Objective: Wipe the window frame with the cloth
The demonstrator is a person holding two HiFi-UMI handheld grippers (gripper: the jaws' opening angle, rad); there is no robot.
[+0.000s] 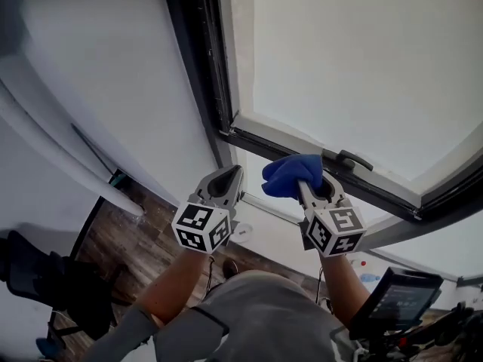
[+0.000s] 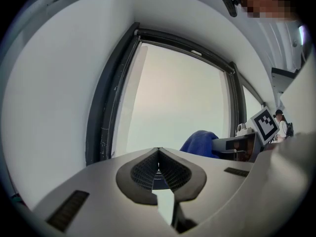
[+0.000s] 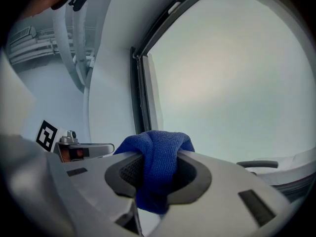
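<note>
Cloth (image 1: 290, 173) — one, blue — pinched by right gripper (image 1: 312, 190).

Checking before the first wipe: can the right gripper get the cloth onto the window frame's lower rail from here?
Probably yes. The right gripper holds the cloth close to the window frame's dark rail, nothing between them; the handle sits further right.
</note>
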